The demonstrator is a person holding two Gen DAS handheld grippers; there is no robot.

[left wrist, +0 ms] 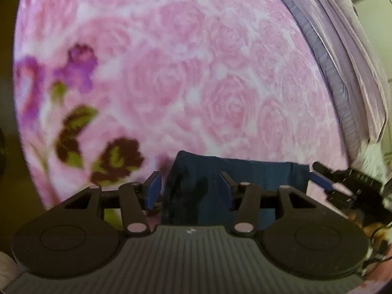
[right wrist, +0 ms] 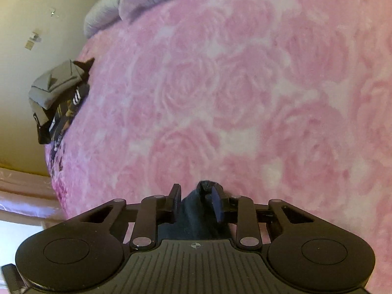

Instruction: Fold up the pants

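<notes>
A: Pink rose blanket point(right wrist: 245, 85) under everything; clothes pile point(right wrist: 58, 93) at nine o'clock.

B: I've got the dark blue pants point(left wrist: 245, 174) at six o'clock. My right gripper point(right wrist: 196, 203) pinches a bunched edge; the left gripper point(left wrist: 189, 186) straddles cloth, grip unclear.

A: Step?

B: Probably carrying a fold. Next: lay it flat, edges matched.

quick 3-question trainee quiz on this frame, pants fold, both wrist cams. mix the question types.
1. True or false: the dark blue pants lie between the left gripper jaws.
2. What pattern is on the blanket? A) stripes B) pink roses C) checks
3. Fill in: the pile of grey and black clothes sits at the blanket's ____.

Key: 1 true. 2 B. 3 edge. Extra note: the right gripper jaws have dark fabric bunched between them.
</notes>
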